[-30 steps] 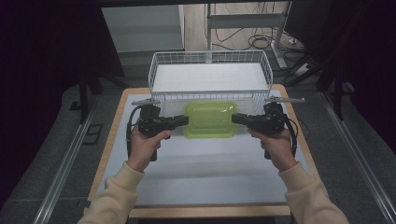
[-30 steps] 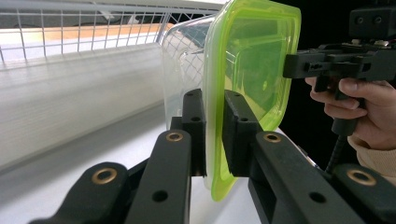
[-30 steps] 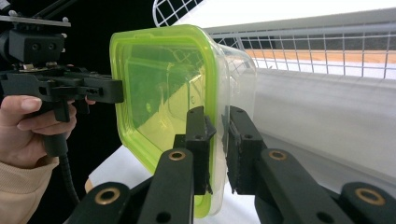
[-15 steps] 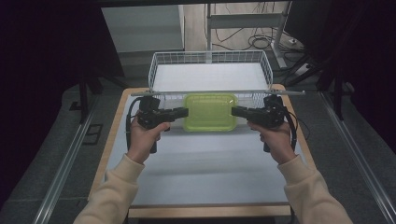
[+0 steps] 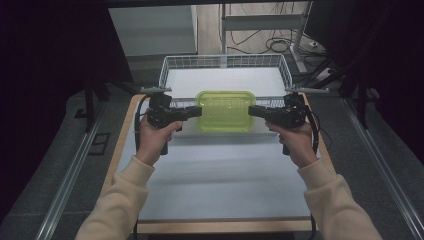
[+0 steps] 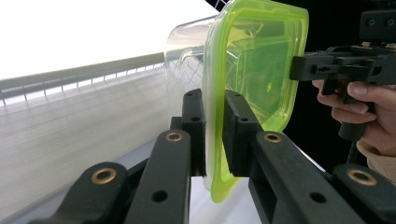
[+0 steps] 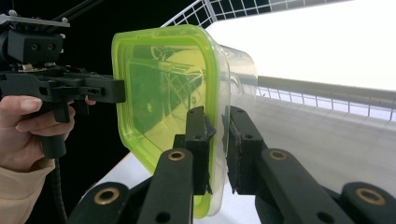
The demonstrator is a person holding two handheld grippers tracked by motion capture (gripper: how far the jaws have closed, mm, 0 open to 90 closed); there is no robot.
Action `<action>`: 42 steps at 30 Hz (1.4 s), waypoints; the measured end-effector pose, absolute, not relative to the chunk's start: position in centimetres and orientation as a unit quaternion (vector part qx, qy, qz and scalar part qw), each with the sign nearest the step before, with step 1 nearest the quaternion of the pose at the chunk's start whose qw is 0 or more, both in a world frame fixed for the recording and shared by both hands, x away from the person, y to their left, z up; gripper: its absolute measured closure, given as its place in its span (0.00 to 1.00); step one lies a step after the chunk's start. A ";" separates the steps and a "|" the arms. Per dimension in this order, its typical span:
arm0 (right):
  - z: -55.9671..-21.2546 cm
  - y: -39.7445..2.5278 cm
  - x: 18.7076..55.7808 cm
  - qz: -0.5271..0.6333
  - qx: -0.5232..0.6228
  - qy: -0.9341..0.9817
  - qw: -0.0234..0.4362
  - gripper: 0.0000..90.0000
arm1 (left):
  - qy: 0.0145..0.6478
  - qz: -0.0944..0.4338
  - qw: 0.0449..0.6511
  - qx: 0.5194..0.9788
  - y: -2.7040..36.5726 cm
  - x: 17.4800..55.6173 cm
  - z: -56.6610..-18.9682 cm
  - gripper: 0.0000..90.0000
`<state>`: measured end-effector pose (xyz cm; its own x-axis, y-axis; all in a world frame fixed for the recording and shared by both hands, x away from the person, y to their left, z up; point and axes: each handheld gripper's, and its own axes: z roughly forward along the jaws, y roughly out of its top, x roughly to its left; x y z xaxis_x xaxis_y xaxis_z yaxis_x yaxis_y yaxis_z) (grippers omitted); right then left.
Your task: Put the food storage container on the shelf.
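Your landmark is the white wire basket (image 5: 226, 75), standing at the far end of the table (image 5: 220, 170); its mesh wall runs as a pale rail in your left gripper view (image 6: 79, 74) and again in your right gripper view (image 7: 327, 98). The table's white surface stretches from the basket's near wall back toward you, with a wooden edge showing along its sides.

Just at the basket's near wall, carried level above the table, is the green-lidded container (image 5: 225, 111): a clear plastic tub with a lime-green lid. From above, the lid's far edge lies over the basket's front rim, while the rest hangs on your side of it. In your left gripper view the container (image 6: 254, 70) appears edge-on, lid toward the dark side and clear tub toward the basket; your right gripper view shows the container (image 7: 173, 102) the same way, mirrored.

Your left gripper (image 5: 192, 113) sits at the basket's near left corner, jaws clamped narrow on the container's left rim; in its own view (image 6: 214, 135) the lid's edge is pinched between the two black pads. Your right gripper (image 5: 254, 111) sits at the basket's near right corner, closed likewise on the opposite rim (image 7: 217, 149), with lid and tub lip between its pads. Your hands and cream sleeves reach in from the near side of the table, well back from the basket.
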<state>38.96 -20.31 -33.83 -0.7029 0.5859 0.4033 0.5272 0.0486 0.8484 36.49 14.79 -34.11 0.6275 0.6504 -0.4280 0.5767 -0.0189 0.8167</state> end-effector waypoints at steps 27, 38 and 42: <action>-30.3 -19.9 43.2 0.574 0.394 0.716 0.053 0.89 | 0.431 0.041 0.549 0.715 14.8 42.5 -30.9 0.89; -29.9 -19.5 46.1 0.561 0.409 0.717 0.054 0.89 | 0.458 0.044 0.532 0.711 14.5 45.0 -31.0 0.89; -30.1 -19.4 47.0 0.555 0.419 0.717 0.050 0.89 | 0.466 0.039 0.529 0.708 14.4 45.8 -31.3 0.89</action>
